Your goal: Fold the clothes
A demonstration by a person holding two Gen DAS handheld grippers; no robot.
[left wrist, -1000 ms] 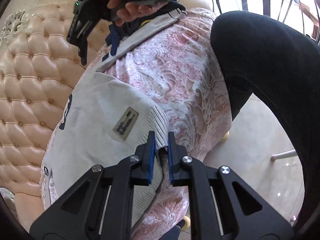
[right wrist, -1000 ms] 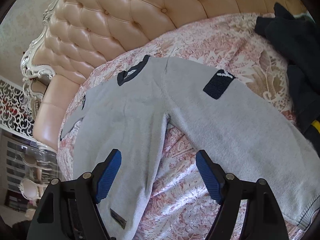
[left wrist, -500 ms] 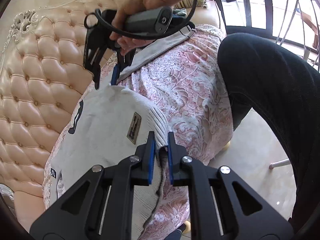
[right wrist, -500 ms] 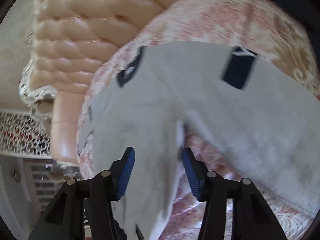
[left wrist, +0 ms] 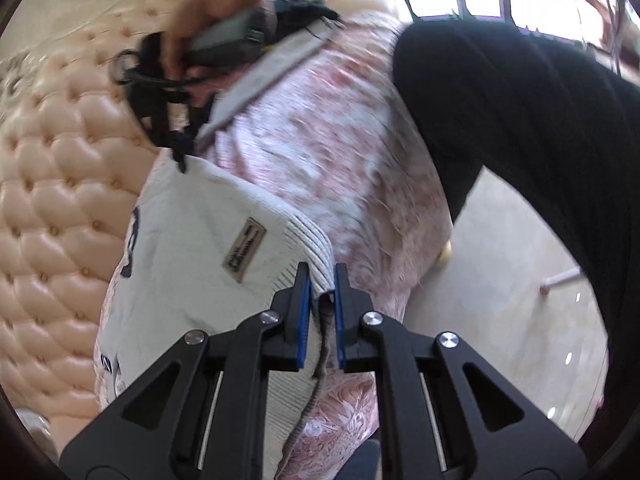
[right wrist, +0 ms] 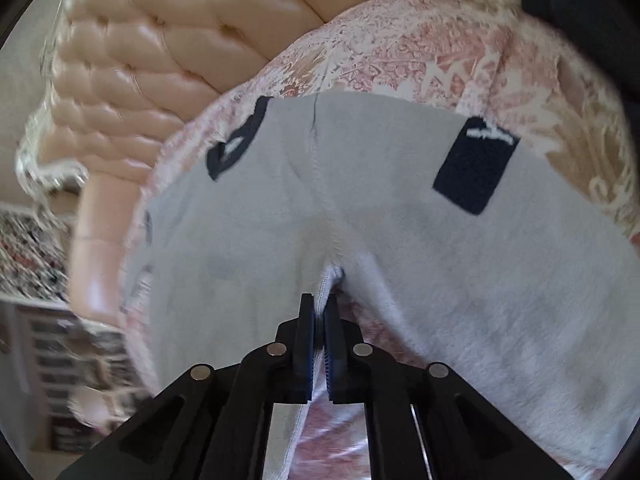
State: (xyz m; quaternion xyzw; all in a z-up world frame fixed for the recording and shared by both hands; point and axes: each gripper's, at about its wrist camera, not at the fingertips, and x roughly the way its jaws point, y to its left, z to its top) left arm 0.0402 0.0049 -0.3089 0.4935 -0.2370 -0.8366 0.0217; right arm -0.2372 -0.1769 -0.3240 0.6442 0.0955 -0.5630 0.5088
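Grey sweatpants (right wrist: 460,280) lay spread on the pink floral cover (right wrist: 420,52) against the tufted sofa back (right wrist: 192,36); left gripper (left wrist: 319,280) was clamped on the ribbed cuff (left wrist: 308,240); right gripper (right wrist: 319,308) was pinched shut on the crotch seam (right wrist: 326,280).

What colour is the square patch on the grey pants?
Dark navy blue square patch with a small white mark, on the light grey knit pants; clearest in the right wrist view.

Each fisheye camera sat close behind its own fingers and looked steeply down at the sofa (left wrist: 56,208). Both views shared the grey trousers (right wrist: 460,280) on the pink floral cover (left wrist: 320,140); the left one also caught the right gripper (left wrist: 182,160).
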